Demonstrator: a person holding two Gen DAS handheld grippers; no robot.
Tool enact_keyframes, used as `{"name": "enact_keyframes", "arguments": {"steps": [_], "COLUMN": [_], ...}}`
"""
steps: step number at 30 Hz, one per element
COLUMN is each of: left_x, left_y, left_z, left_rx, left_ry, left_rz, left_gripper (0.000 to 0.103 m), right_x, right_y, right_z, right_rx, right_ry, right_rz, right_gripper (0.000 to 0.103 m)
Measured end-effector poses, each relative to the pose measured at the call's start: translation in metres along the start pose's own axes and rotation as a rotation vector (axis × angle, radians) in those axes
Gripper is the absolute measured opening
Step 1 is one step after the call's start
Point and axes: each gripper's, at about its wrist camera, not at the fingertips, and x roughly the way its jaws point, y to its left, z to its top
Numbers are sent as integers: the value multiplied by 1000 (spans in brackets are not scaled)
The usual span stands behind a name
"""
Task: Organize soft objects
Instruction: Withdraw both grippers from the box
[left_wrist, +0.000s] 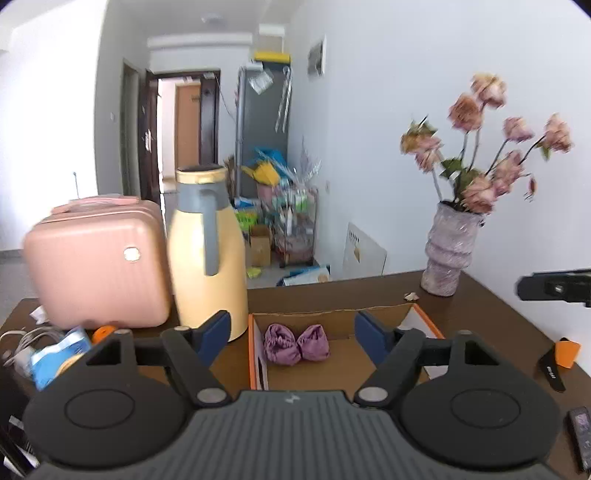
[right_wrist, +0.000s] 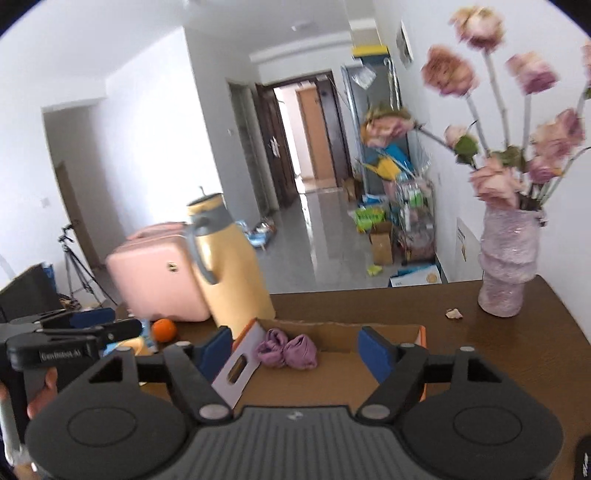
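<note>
Dark brown tabletop (left_wrist: 480, 317) is seen beneath both tongs, with a white wall and a long hallway behind. Both the left gripper (left_wrist: 291, 330) and the right gripper (right_wrist: 295, 347) are held wide open with nothing between the blue pads, raised above an open cardboard box (left_wrist: 369, 314). Two purple rolled cloth bundles (left_wrist: 295, 343) lie side by side, touching, on the box floor toward its far left corner. They are judged to be light, soft and easily squashed, not slippery; each would best be taken across its rounded middle so the roll is not pulled loose. Beyond the box stand a cream flask (left_wrist: 208, 254), a pink case (left_wrist: 96, 266) and a vase of flowers (left_wrist: 448, 251). The near part of the box floor is hidden by the gripper bodies, so further contents cannot be ruled out, and the flowers are blurred.
</note>
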Motion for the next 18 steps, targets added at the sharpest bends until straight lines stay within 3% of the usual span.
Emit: {"name": "enact_keyframes", "arguments": {"steps": [4, 6, 9, 15, 18], "left_x": [-63, -93, -128, -175, -184], "left_y": [-11, -18, -27, -49, -59], "left_z": [-40, -69, -114, -192, -223], "left_rx": [-5, 12, 8, -13, -13], "left_ry": [-81, -115, -160, -176, -131], "left_rz": [42, 69, 56, 44, 38], "left_gripper": [80, 87, 87, 88, 88], "right_x": [-74, -103, -132, -173, -176], "right_y": [-3, -3, -1, 9, 17], "right_z": [-48, -76, -116, -191, -228], "right_rx": [1, -14, -56, -66, -90], "right_ry": [-69, -113, -155, -193, -165], "right_rz": [28, 12, -29, -66, -74], "right_gripper": [77, 81, 82, 85, 85]}}
